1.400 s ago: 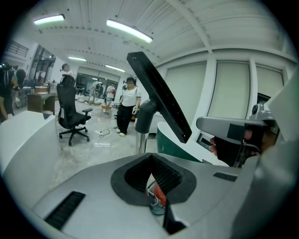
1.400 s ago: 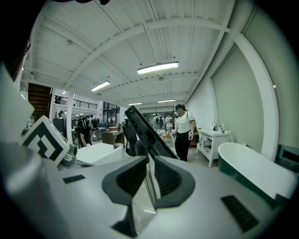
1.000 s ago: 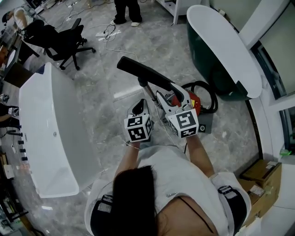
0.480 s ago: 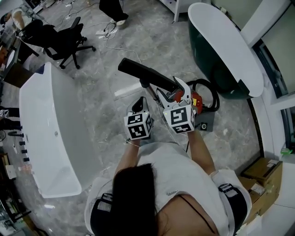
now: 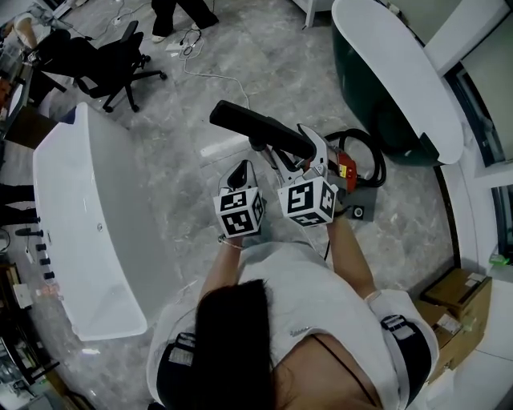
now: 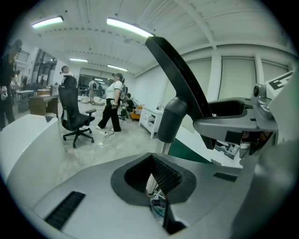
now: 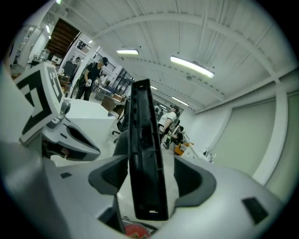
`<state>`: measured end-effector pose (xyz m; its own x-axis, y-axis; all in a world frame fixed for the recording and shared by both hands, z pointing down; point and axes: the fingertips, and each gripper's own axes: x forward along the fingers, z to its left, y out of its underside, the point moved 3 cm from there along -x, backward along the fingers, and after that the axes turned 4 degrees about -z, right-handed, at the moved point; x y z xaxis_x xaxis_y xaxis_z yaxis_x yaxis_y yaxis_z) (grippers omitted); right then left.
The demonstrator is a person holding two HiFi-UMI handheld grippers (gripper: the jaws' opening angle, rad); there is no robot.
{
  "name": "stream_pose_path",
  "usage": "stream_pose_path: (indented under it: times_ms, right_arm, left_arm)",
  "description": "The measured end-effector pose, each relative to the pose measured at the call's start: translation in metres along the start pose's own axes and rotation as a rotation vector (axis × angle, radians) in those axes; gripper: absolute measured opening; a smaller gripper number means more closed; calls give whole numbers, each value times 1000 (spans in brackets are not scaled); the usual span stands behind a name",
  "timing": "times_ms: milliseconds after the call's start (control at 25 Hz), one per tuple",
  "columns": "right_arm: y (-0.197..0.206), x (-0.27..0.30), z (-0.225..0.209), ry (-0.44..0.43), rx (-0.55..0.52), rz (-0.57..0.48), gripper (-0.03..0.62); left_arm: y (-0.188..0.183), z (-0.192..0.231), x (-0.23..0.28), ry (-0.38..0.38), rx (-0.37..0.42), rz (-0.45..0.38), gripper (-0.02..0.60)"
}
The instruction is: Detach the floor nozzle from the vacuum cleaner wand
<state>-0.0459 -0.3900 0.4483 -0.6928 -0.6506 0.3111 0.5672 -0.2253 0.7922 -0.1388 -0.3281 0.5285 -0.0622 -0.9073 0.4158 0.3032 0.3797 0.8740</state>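
The black floor nozzle [image 5: 260, 128] sits tilted on top of the silver wand [image 5: 271, 158], above the red and black vacuum body [image 5: 346, 172]. My right gripper [image 5: 296, 156] is open; its jaws have just been opening. In the right gripper view the nozzle [image 7: 145, 158] stands upright between the spread pads [image 7: 110, 175], with a gap on each side. My left gripper [image 5: 242, 170] is shut just left of the wand. In the left gripper view the nozzle [image 6: 180, 77] and its grey neck [image 6: 172, 119] rise beyond the closed jaws of my left gripper [image 6: 154, 175].
A white bathtub [image 5: 80, 224] lies at the left and a second tub with a green side [image 5: 397, 76] at the upper right. A black office chair [image 5: 112, 60] and floor cables are further off. Cardboard boxes [image 5: 457, 292] sit at the right. A person [image 5: 172, 12] stands at the top.
My right gripper has rolled, moved up along the wand toward the nozzle, and its jaws stand wider. My left gripper has shifted a little the same way, still shut.
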Motion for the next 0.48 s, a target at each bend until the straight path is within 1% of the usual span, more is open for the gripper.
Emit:
stream_pose_path:
  times_ms: [240,480]
  right_arm:
    - [4,11,0,11,-82,33,299]
    - [7,21,2,12,-128,71,299]
  left_arm:
    - [-3,2,7,2,4,-8,3]
    - [-2,6,9,1,-2,-6,3]
